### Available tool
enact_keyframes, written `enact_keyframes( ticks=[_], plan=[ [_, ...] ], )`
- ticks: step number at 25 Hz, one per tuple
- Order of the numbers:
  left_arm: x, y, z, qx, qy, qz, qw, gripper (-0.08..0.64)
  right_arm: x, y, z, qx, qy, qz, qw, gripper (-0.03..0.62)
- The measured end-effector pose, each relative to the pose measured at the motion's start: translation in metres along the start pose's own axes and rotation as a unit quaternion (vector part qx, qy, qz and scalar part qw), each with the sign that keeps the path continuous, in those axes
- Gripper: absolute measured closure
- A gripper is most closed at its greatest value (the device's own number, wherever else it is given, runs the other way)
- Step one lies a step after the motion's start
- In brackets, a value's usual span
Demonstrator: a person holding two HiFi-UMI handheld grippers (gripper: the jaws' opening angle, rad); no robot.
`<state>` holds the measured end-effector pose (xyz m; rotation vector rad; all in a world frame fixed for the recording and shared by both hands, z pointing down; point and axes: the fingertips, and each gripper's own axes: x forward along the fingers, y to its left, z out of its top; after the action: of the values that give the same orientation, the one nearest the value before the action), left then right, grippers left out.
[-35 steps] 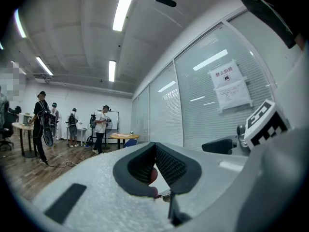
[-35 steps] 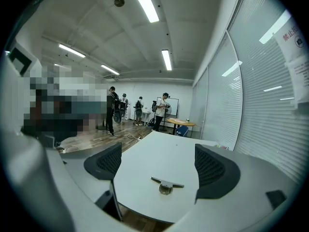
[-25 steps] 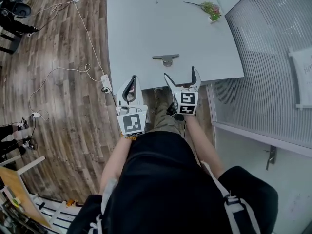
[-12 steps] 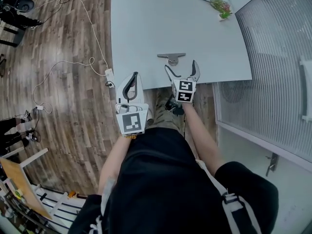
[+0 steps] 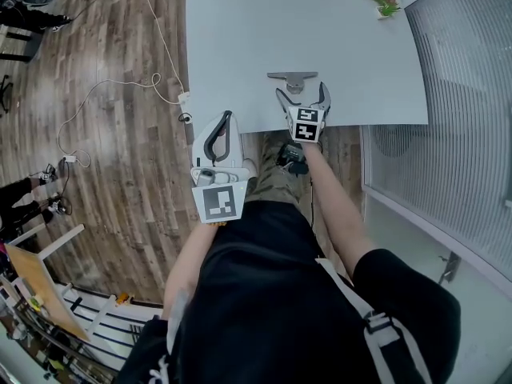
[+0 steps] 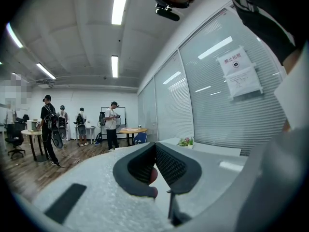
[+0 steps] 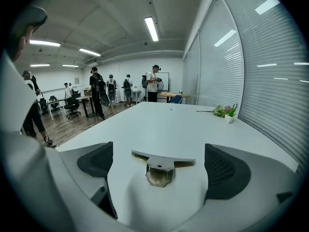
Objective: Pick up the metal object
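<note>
While the right gripper [image 5: 301,92] hovers before the metal object [image 5: 293,78] — jaws just opened wide, empty — closing high may skid it; left gripper [image 5: 222,122], jaws together.

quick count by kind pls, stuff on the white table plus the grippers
metal object: 1
potted plant: 1
grippers: 2, the left gripper and the right gripper
total: 4
</note>
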<state>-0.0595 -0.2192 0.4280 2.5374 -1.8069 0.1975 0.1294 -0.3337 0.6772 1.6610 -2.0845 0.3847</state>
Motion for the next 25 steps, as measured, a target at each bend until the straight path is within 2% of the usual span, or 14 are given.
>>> enact_keyframes(
  ticks=[9, 12, 14, 21, 25],
  plan=[
    [0.003, -0.007, -0.011, 0.0, 0.013, -0.006, 0.9999, 0.549, 0.028, 0.0, -0.031, -0.001, 0.036, 0.005, 0.999, 0.025],
    [-0.001, -0.004, -0.018, -0.01, 0.023, -0.003, 0.9997, 0.549, 0.037, -0.002, -0.037, 0.003, 0.047, 0.0, 0.999, 0.025],
    [-0.004, 0.002, -0.022, -0.016, 0.027, 0.005, 0.9995, 0.549, 0.044, 0.003, -0.043, 0.009, 0.053, 0.0, 0.999, 0.025],
    [-0.001, 0.001, -0.027, -0.002, 0.032, 0.01, 0.9994, 0.549, 0.063, -0.01, -0.059, 0.039, 0.077, -0.017, 0.996, 0.026],
    [-0.002, 0.001, -0.029, -0.006, 0.039, 0.014, 0.9991, 0.549, 0.066, -0.012, -0.059, 0.025, 0.093, -0.021, 0.995, 0.028]
  ],
)
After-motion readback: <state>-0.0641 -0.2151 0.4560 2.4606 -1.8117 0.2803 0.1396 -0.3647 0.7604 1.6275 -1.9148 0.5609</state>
